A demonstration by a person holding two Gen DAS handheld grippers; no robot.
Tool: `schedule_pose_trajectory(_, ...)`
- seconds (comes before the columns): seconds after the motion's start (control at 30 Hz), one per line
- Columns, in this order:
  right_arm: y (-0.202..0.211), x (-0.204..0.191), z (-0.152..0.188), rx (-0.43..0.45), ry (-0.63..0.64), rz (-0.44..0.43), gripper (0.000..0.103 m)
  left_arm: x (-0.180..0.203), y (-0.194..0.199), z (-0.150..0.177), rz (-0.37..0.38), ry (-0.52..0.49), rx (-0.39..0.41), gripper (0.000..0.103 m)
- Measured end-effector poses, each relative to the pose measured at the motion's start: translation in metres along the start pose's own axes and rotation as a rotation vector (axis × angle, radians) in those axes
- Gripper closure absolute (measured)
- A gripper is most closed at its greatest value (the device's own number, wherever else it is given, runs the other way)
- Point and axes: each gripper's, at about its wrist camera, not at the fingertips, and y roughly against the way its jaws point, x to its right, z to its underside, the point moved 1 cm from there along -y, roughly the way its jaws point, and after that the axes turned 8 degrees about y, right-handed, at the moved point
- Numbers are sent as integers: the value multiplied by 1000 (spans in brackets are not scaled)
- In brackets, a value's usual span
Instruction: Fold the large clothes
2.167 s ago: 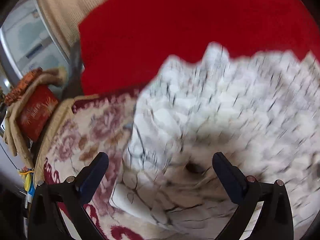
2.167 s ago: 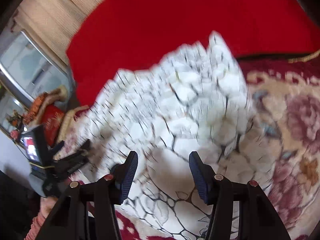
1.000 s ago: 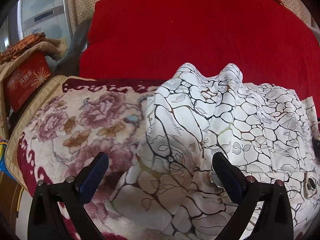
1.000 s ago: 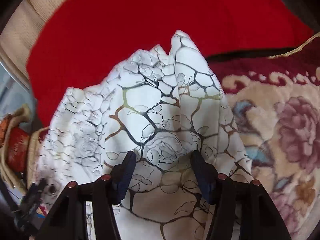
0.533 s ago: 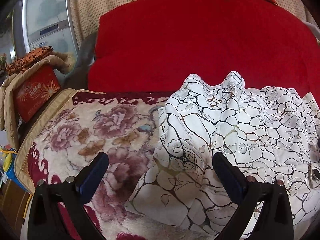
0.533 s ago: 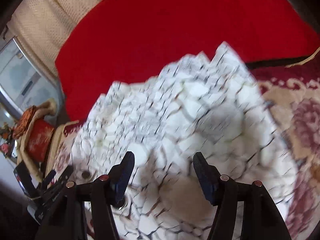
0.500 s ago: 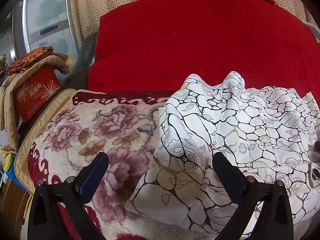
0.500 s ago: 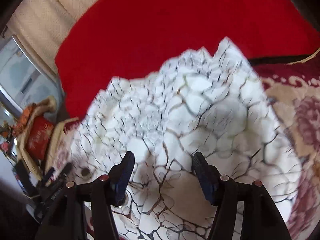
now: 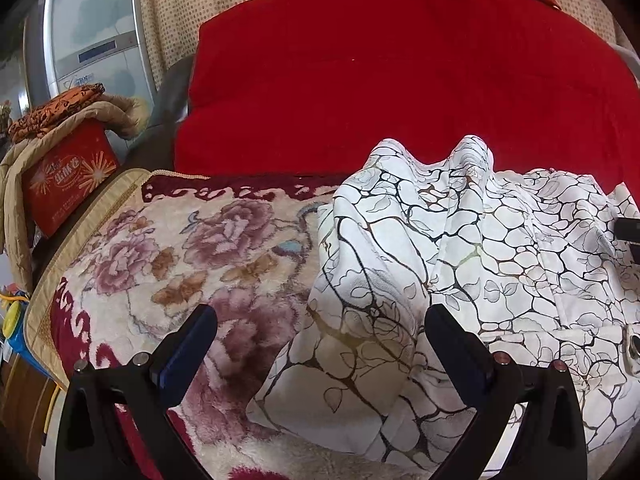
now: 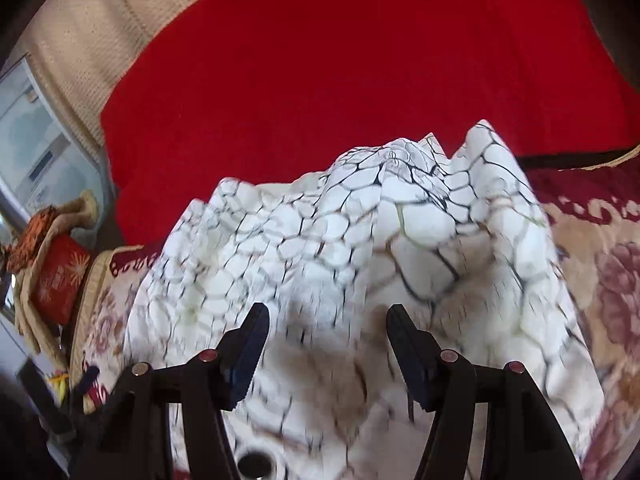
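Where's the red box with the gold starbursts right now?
In the left wrist view the red box sits at the far left, off the floral blanket's left edge, under a draped tan quilt, left of the white patterned garment.

Left tool [image 9: 320,344], right tool [image 10: 327,338]: black angular arms, dark blue finger pads [image 9: 188,350], silver-red screw heads.

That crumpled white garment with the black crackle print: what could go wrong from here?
The white crackle-print garment lies bunched in ridges, so either open gripper might pinch several layers and fold it crooked. Its metal eyelet could catch on a finger. The plush floral blanket beneath might get dragged along.
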Motion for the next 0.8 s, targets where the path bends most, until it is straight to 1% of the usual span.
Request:
schedule_pose_trajectory(0.03, -10, 4, -5, -22, -17, 1, 38, 3, 0, 0, -3, -9, 3, 0)
schedule_pose_trajectory(0.1, -38, 12, -9, -100, -53, 9, 37, 6, -2, 0, -2, -20, 3, 0)
schedule_pose_trajectory(0.13, -44, 15, -10, -106, -54, 7, 37, 8, -2, 0, 0, -23, 3, 0)
schedule_pose_trajectory(0.23, -39, 11, -10, -81, -33, 13, 37, 12, -1, 0, -4, -36, 11, 0)
schedule_pose_trajectory(0.33, -28, 2, -8, -51, -8, 7, 37, 12, 5, -1, 9, -30, 26, 0)
schedule_pose_trajectory(0.47, 2, -3, 4, -12, -2, -53, 37, 11, 12, 0, 12, -39, 47, 0)
schedule_pose_trajectory(0.57, 29, 0, 12, 26, -3, -92, 37, 5, 14, 0, 21, -26, 39, 0)
schedule_pose_trajectory(0.63, 47, 3, 23, 55, -7, -116, 36, -6, 13, -1, 18, 11, 22, 0)
schedule_pose_trajectory(0.7, 68, 11, 39, 89, -20, -140, 29, -19, 14, -4, 16, 50, 17, 0)
schedule_pose_trajectory(0.8, 97, 26, 64, 134, -54, -159, 28, -46, 17, -6, -4, 130, 25, 0)
